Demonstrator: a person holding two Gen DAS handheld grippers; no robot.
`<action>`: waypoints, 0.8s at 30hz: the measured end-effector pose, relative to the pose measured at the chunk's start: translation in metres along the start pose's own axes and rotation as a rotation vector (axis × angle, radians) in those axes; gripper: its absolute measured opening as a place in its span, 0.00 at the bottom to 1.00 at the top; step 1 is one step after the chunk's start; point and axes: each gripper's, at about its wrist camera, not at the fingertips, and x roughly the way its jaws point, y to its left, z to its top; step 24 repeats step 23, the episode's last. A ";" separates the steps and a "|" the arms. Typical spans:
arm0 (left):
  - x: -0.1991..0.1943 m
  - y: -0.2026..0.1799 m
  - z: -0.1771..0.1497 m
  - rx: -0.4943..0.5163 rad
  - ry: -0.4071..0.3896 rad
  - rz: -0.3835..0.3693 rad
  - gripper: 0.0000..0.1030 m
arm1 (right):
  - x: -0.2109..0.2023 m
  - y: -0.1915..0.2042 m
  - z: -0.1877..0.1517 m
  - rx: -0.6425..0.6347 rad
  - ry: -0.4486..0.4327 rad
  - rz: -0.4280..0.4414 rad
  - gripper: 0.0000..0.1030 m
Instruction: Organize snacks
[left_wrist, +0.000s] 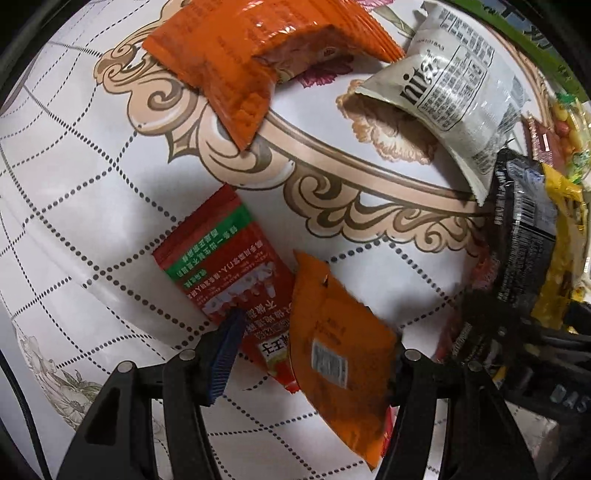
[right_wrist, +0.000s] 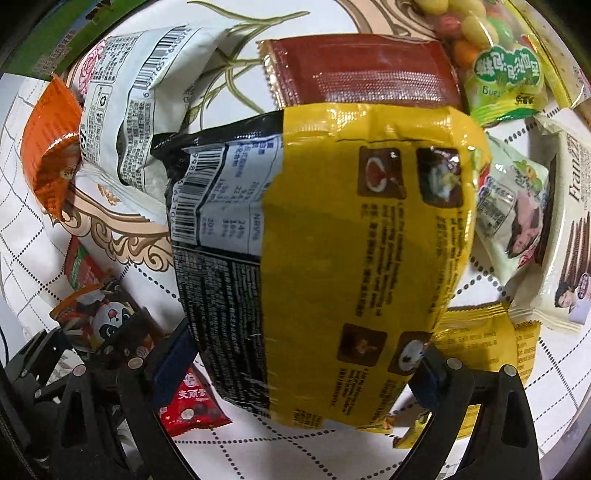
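Note:
My left gripper (left_wrist: 310, 354) is open above a patterned tablecloth (left_wrist: 92, 221). A small orange packet (left_wrist: 340, 354) stands tilted between its fingers, touching the right one, and a red and green sachet (left_wrist: 229, 273) lies by the left blue pad (left_wrist: 225, 354). Whether the orange packet is held I cannot tell. My right gripper (right_wrist: 299, 365) is shut on a large yellow and black bag (right_wrist: 332, 258), lifted above the table. That bag also shows at the right edge of the left wrist view (left_wrist: 532, 236).
A big orange bag (left_wrist: 258, 62) and a white bag (left_wrist: 450, 92) lie at the back. In the right wrist view lie a dark red packet (right_wrist: 369, 70), a candy bag (right_wrist: 498, 62), a white biscuit box (right_wrist: 569, 229), a small yellow packet (right_wrist: 480, 347) and a small red packet (right_wrist: 192, 410).

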 end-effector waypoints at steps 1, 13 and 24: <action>0.002 -0.004 0.001 -0.002 -0.003 0.005 0.59 | -0.002 -0.004 0.001 -0.003 -0.002 0.000 0.97; 0.007 0.015 0.008 -0.054 -0.003 -0.019 0.60 | -0.014 -0.006 0.003 -0.014 -0.004 -0.009 0.97; 0.002 0.019 0.008 -0.063 -0.011 -0.010 0.60 | -0.005 0.007 0.000 -0.017 -0.008 -0.012 0.97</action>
